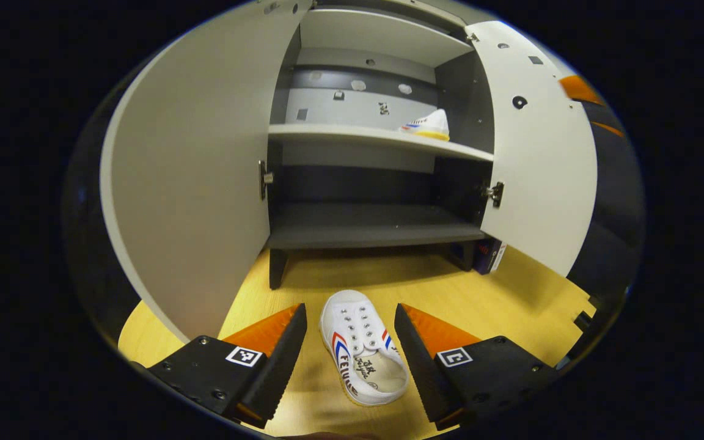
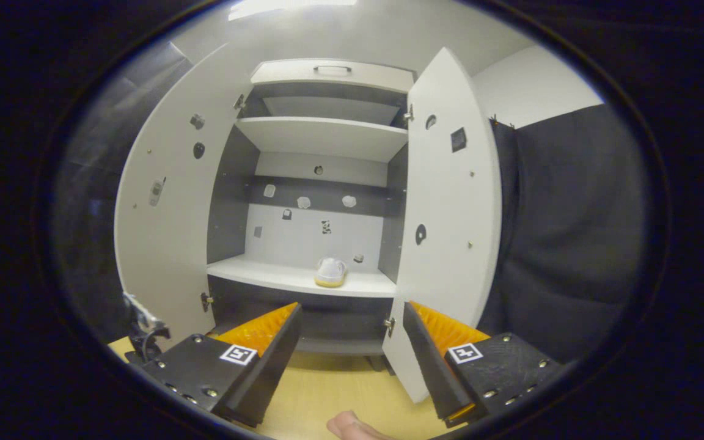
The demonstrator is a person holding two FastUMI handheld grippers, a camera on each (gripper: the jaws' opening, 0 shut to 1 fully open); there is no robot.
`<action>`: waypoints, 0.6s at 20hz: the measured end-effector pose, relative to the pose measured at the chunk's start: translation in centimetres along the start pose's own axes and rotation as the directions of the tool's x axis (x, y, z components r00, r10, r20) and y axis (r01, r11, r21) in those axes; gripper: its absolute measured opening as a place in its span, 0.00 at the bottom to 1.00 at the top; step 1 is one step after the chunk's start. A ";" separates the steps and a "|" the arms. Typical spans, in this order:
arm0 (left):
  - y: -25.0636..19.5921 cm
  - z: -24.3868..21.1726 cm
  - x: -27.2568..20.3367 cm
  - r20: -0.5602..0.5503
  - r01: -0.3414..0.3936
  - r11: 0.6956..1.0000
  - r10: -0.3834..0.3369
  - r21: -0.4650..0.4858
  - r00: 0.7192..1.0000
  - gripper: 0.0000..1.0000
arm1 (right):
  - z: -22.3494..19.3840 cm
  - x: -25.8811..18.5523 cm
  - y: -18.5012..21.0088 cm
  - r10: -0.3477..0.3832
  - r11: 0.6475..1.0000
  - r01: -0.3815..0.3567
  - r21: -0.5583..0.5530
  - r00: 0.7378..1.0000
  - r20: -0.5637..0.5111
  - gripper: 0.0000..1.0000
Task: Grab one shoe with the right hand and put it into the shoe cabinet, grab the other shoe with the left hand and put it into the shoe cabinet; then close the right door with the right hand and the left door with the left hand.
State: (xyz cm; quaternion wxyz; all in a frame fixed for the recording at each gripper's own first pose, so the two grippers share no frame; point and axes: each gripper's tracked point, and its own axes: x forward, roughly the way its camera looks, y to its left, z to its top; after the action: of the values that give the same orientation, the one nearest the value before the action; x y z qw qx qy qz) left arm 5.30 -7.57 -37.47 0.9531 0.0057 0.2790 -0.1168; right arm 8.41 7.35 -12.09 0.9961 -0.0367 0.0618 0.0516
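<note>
1. One tall shoe cabinet (image 1: pixel 382 226), pale grey outside and dark grey within, stands on a light wooden floor (image 1: pixel 511 299). It faces both cameras and has several flat shelves.
2. Two pale grey doors are swung wide open: the left door (image 1: pixel 193 183) and the right door (image 1: pixel 541 153). Both remain to be closed, and open like this they leave the shelves easy to reach.
3. One white canvas shoe with a yellowish sole (image 2: pixel 330 271) already sits on a pale middle shelf (image 2: pixel 285 276), toward the right side. By my judgement the first half of the shoe task is done.
4. The second white canvas shoe, with red and blue stripes on its side, (image 1: pixel 361 354) lies on the floor in front of the cabinet, toe pointing toward it.
5. The left hand-held gripper (image 1: pixel 350 351) has its fingers spread wide on either side of this shoe, not touching it. This looks like lining up for a grasp.
6. The right hand-held gripper (image 2: pixel 352 348) is also spread apart and holds nothing. It is raised and faces the shelf with the stored shoe.
</note>
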 end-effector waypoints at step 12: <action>1.5 -8.0 5.4 -0.197 0.023 0.999 -0.031 -0.043 0.980 0.88 | -4.5 -6.3 -4.8 -0.054 0.992 0.052 0.119 0.998 0.015 0.98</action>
State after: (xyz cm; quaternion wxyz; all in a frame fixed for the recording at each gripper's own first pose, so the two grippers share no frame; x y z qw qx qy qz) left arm 5.81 -6.74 -47.18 0.9189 -0.0059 0.3747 -0.1232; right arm 2.15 1.65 -15.39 0.9980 0.0214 0.0547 0.0217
